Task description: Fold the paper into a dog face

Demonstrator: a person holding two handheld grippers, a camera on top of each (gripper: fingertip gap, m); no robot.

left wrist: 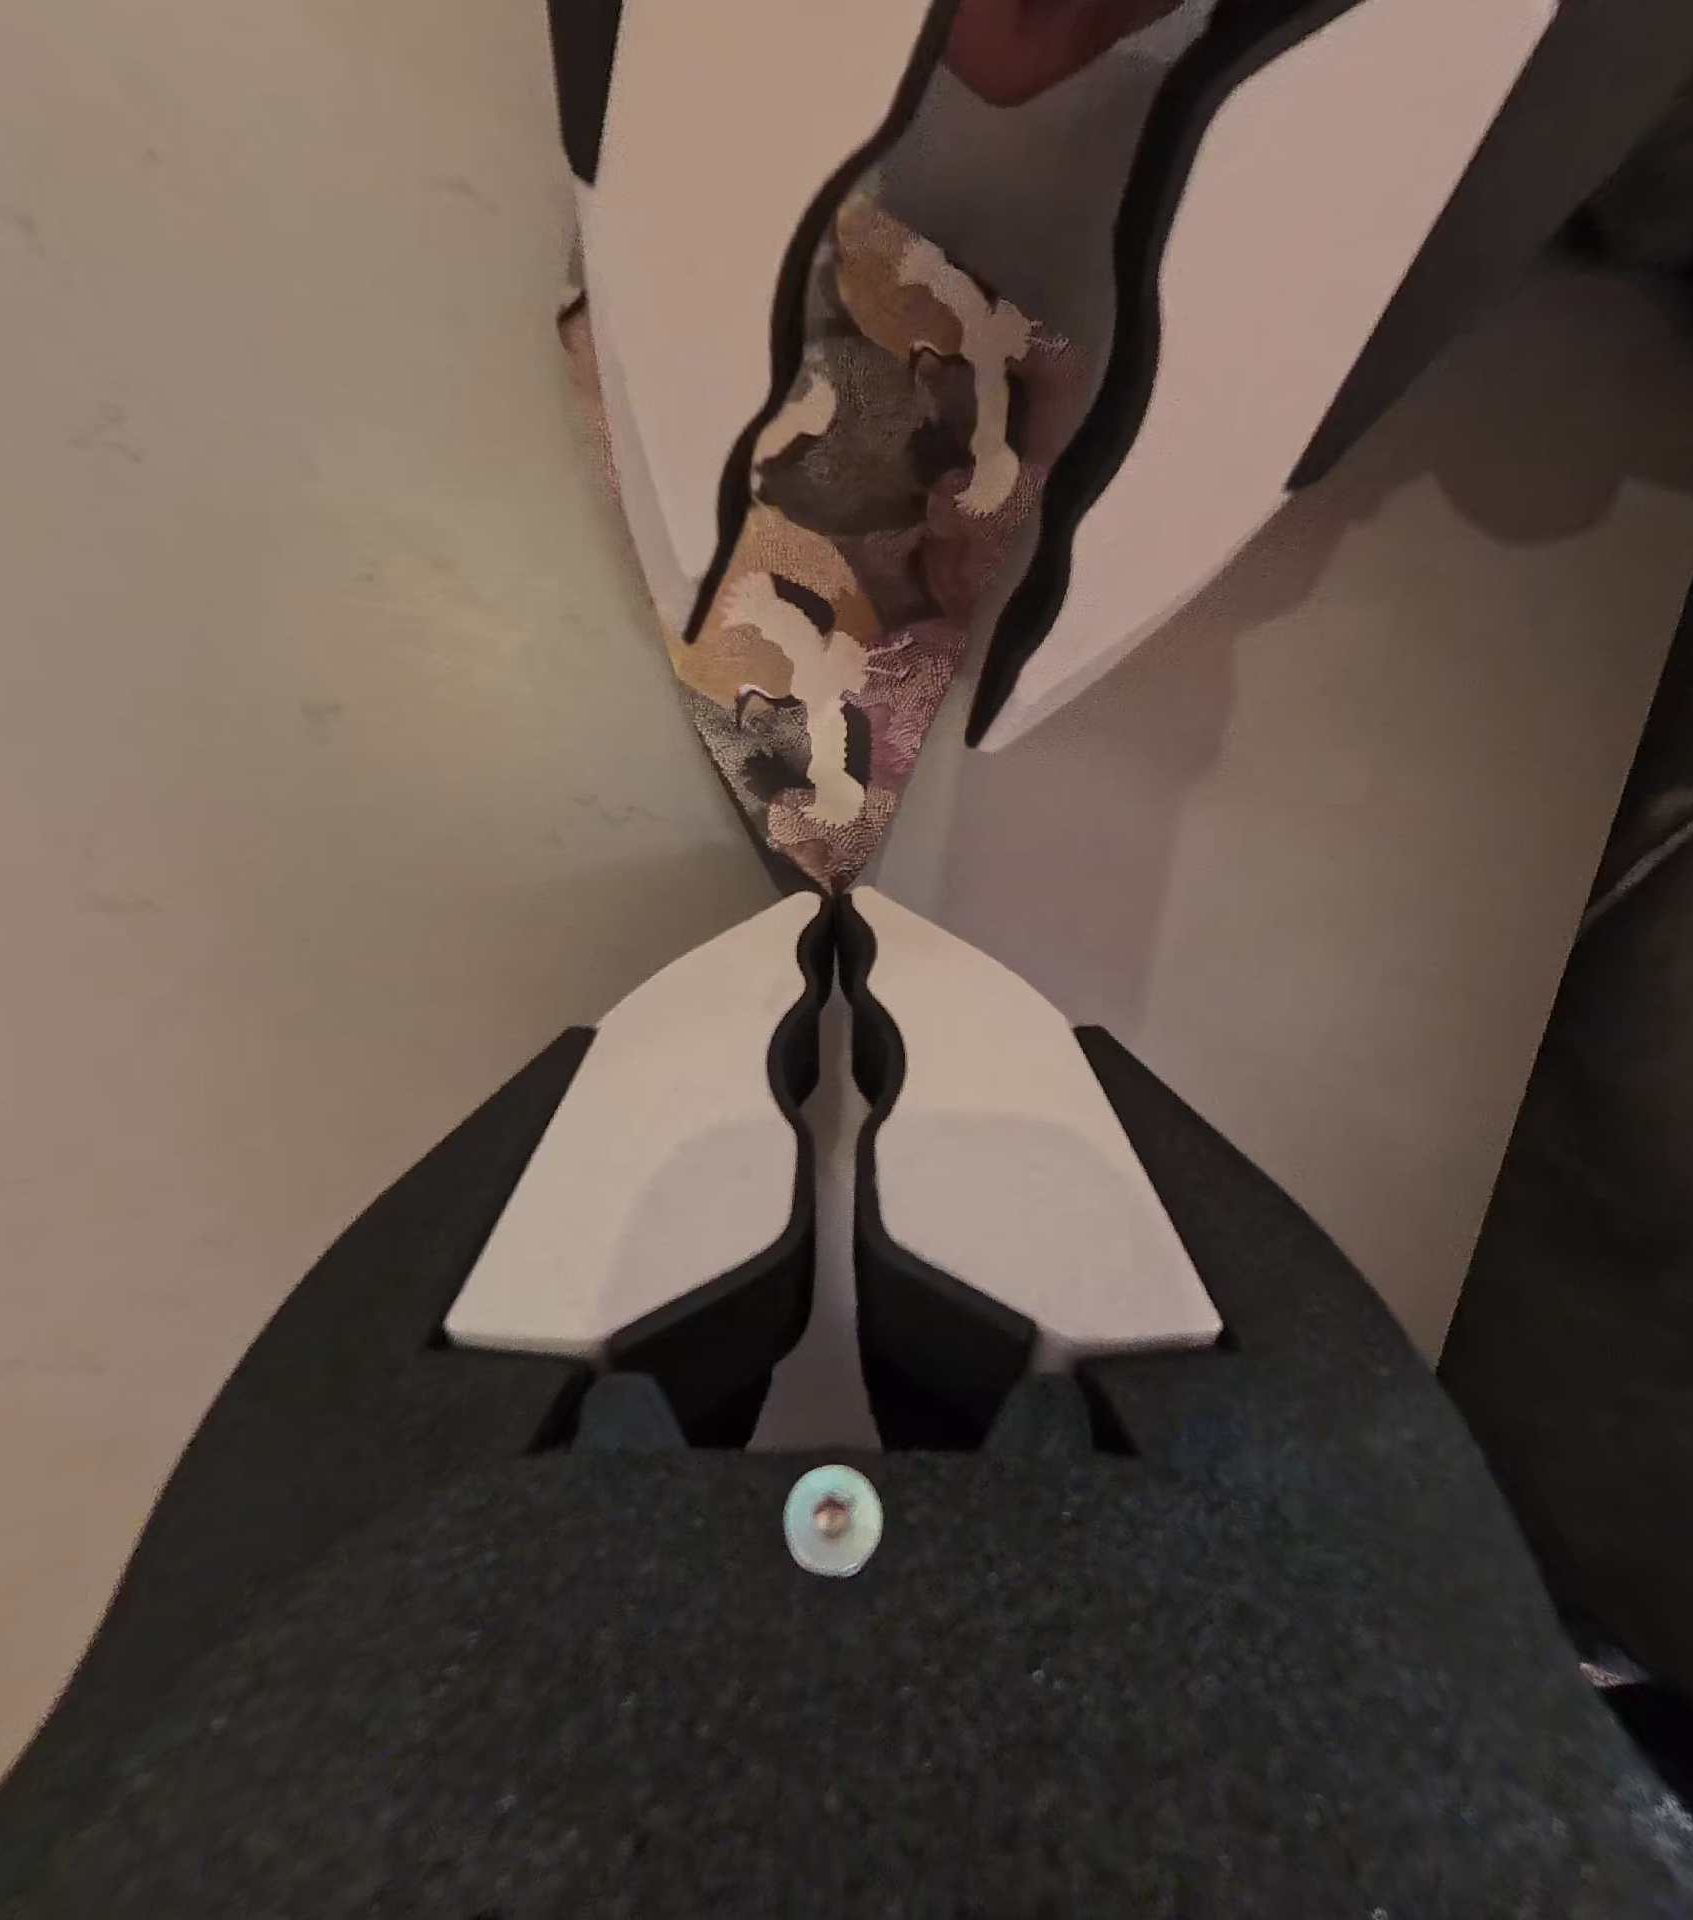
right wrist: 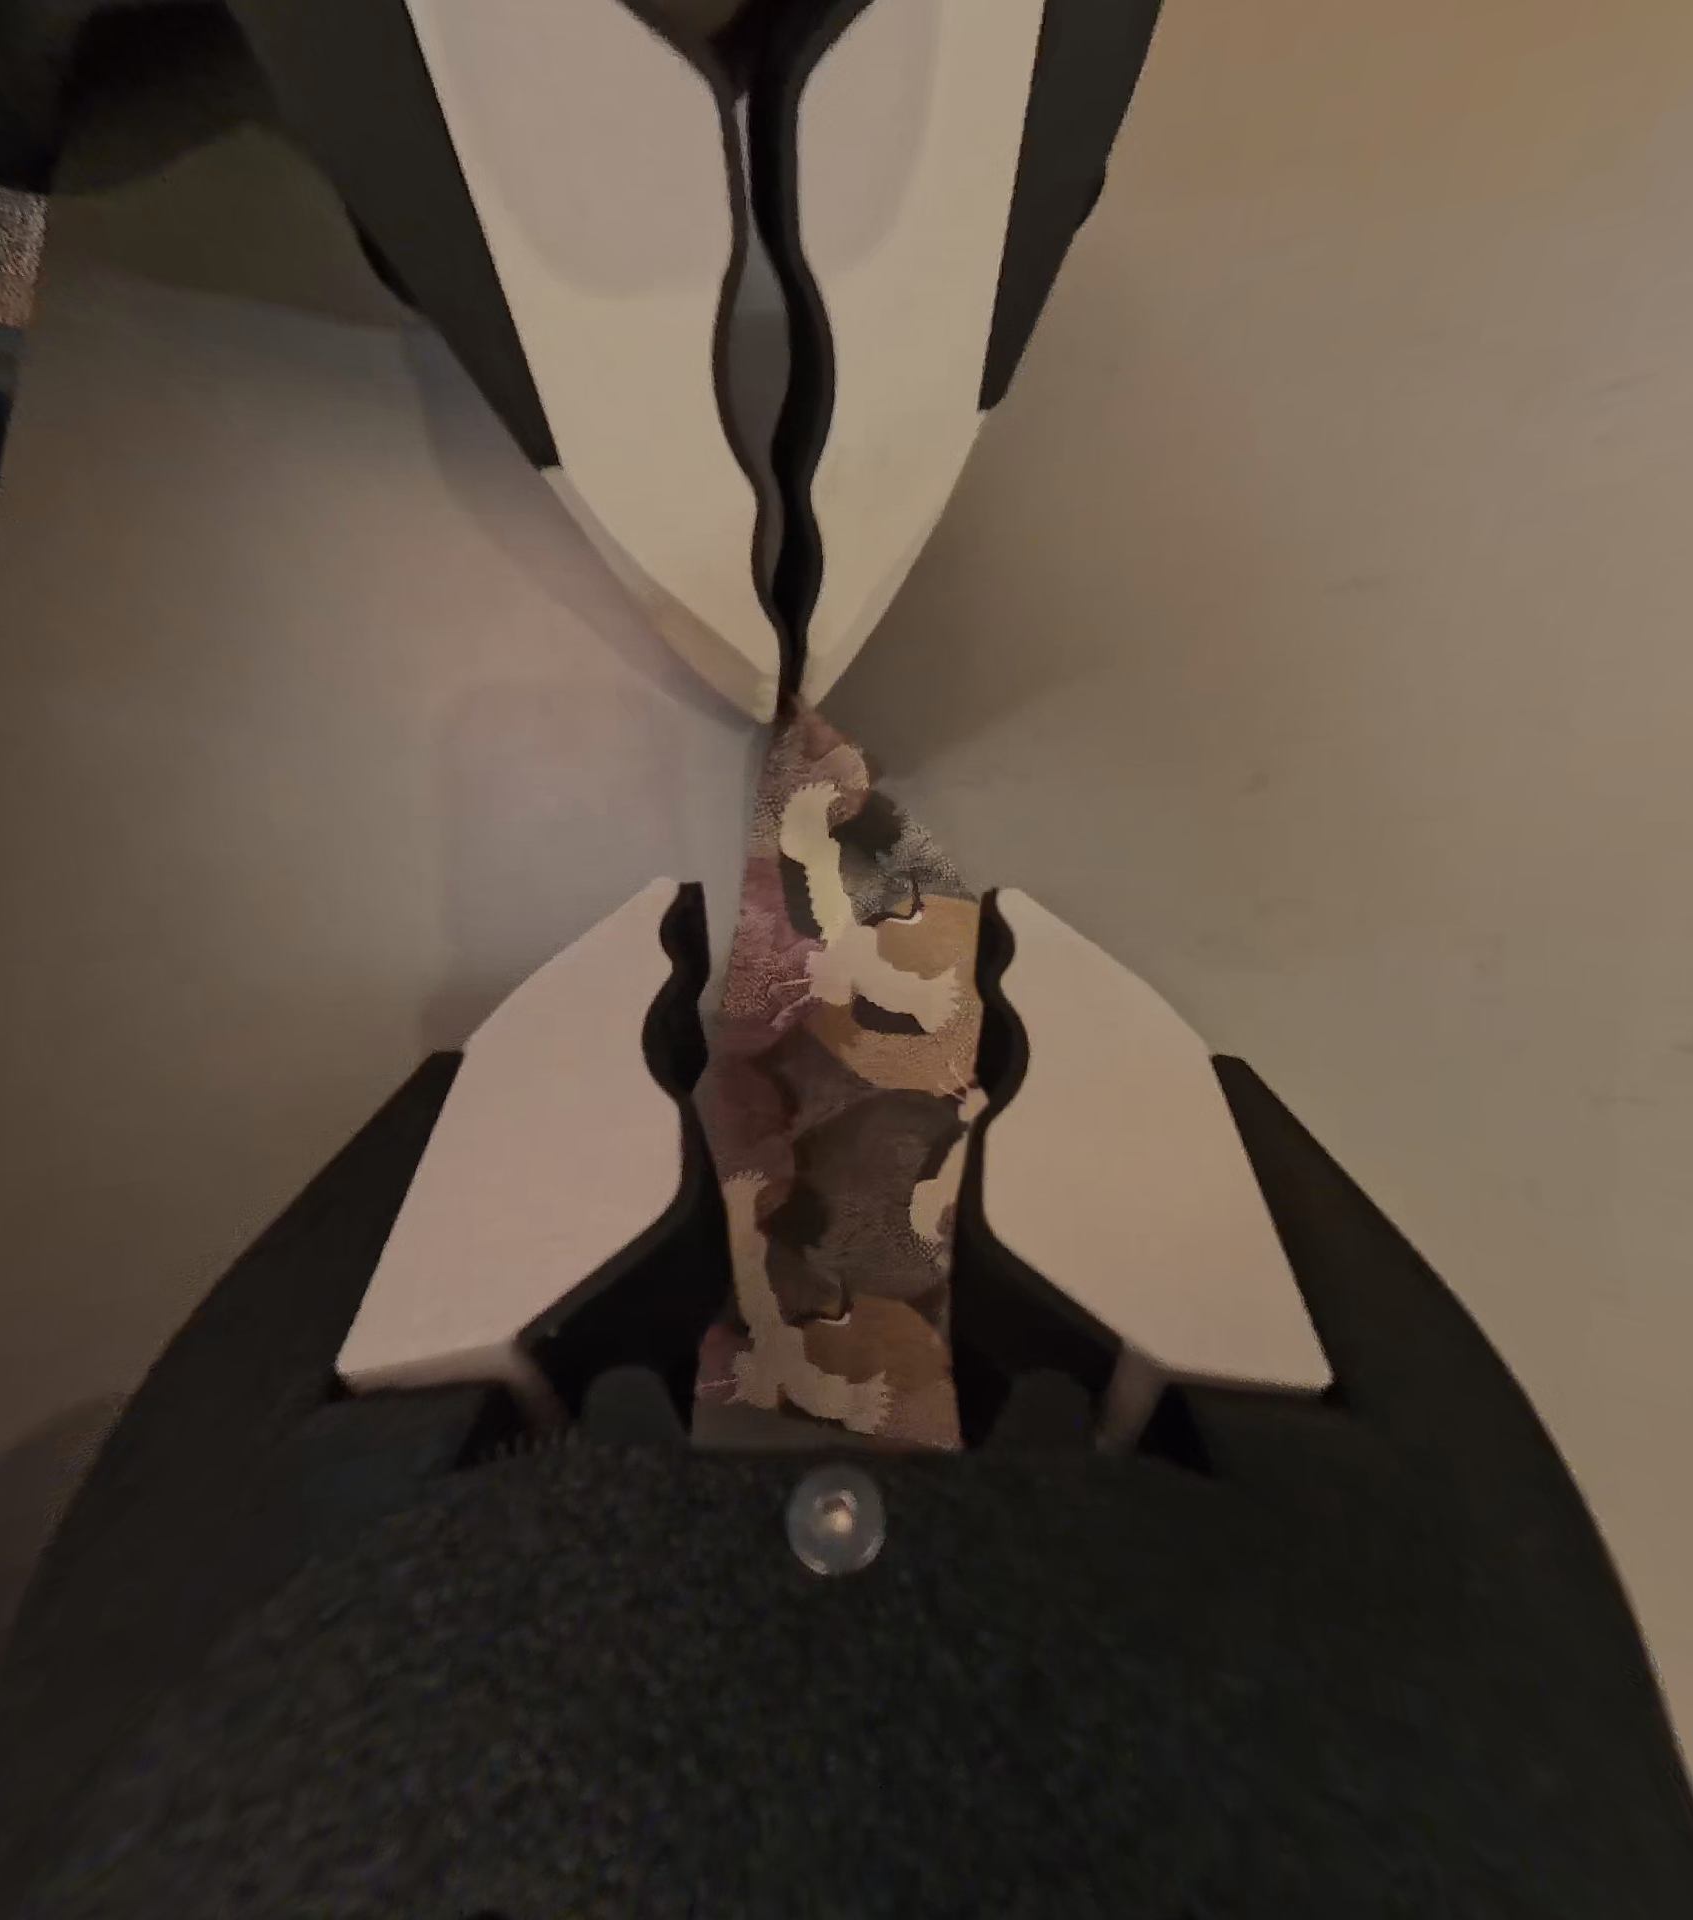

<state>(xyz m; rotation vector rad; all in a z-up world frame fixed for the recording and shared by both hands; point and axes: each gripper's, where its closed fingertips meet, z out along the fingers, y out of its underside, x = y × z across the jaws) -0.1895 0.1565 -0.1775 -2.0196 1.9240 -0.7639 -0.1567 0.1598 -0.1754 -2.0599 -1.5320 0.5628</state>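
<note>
Left tool [left wrist: 834, 914] pinched on patterned paper [left wrist: 883, 499] tip; right tool [right wrist: 831, 914] apart around it, far end hidden.

1. Both views are dim and warm-toned, and the cream table surface [left wrist: 198, 623] shades to tan away from the grippers.
2. In the left wrist view, soft shadows of the right gripper [left wrist: 826, 686] fall on the table beyond and to its right.
3. Wide-angle distortion bows each gripper's black body near the bottom edge.
4. The patterned paper [right wrist: 852, 1091] looks sharp; the frame corners are dark and blurred.
5. A small screw [right wrist: 835, 1519] behind the right gripper's fingers shows faint glare.
</note>
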